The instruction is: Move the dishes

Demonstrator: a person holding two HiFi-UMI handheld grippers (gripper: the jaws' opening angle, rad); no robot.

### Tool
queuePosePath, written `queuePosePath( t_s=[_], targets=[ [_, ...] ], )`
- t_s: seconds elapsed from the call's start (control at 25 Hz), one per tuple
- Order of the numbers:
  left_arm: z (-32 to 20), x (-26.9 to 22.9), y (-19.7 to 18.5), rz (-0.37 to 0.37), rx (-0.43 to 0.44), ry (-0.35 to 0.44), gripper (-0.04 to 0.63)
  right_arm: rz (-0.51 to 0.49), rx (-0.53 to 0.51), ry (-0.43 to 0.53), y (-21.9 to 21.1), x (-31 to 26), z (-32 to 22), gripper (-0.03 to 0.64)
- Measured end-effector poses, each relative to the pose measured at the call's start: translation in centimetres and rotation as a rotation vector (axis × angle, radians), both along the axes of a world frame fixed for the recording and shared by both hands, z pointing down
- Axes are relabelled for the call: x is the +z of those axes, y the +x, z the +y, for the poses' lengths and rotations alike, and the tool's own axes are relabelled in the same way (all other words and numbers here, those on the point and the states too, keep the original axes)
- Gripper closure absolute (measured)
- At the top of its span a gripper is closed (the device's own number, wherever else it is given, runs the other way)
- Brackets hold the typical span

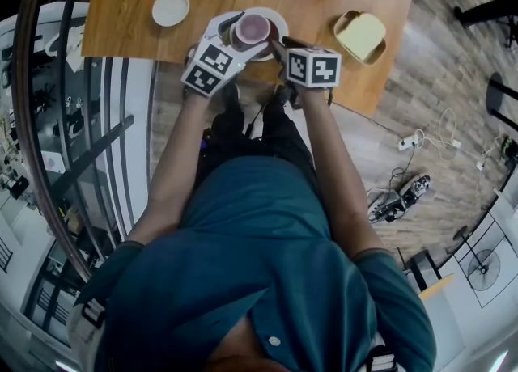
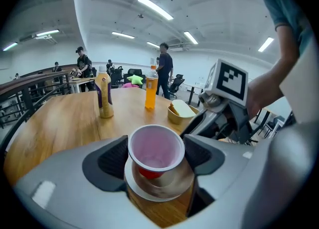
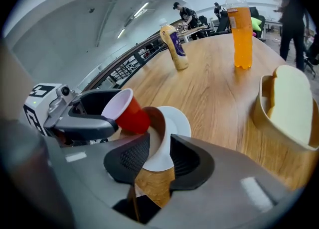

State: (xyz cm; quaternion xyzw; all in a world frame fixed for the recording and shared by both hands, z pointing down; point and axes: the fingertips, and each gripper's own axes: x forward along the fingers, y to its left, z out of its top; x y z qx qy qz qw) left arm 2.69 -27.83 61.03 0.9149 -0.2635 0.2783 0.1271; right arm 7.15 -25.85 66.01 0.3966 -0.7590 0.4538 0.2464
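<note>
A red cup (image 2: 156, 151) with a pale pink inside is above a brown bowl (image 2: 172, 183) that rests on a white plate (image 3: 175, 123) near the table's front edge. My left gripper (image 2: 156, 157) is shut on the cup, one pad on each side. In the right gripper view the cup (image 3: 122, 111) is tilted in those jaws. My right gripper (image 3: 159, 154) is shut on the near rim of the bowl and plate. In the head view both grippers meet at the cup (image 1: 252, 29), the left gripper (image 1: 235, 32) on its left and the right gripper (image 1: 280, 45) on its right.
A small white plate (image 1: 170, 8) lies to the left on the wooden table (image 1: 129, 6). A yellow bowl (image 3: 286, 103) with pale food sits to the right. An orange bottle (image 3: 240, 26) and a brown-and-purple bottle (image 3: 174, 46) stand farther back. A railing (image 1: 48, 120) runs along the left.
</note>
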Motion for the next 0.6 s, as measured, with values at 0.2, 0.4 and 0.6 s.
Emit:
queuePosePath(
  t_s=[0.2,0.4,0.6],
  targets=[
    [-0.6,-1.6,-1.3,0.022,-0.028,0.029,0.250,0.002,0.000,-0.030,-0.6,1.0,0.3,0.506],
    [-1.3,-2.5,-2.7,0.025,-0.062,0.047,0.252,0.025,-0.009,-0.043,-0.8,1.6,0.3,0.506],
    [-1.8,-3.1,-4.5,0.019,-0.098,0.063,0.252,0.031,0.011,-0.051,-0.8,1.7,0.2,0.506]
  ],
)
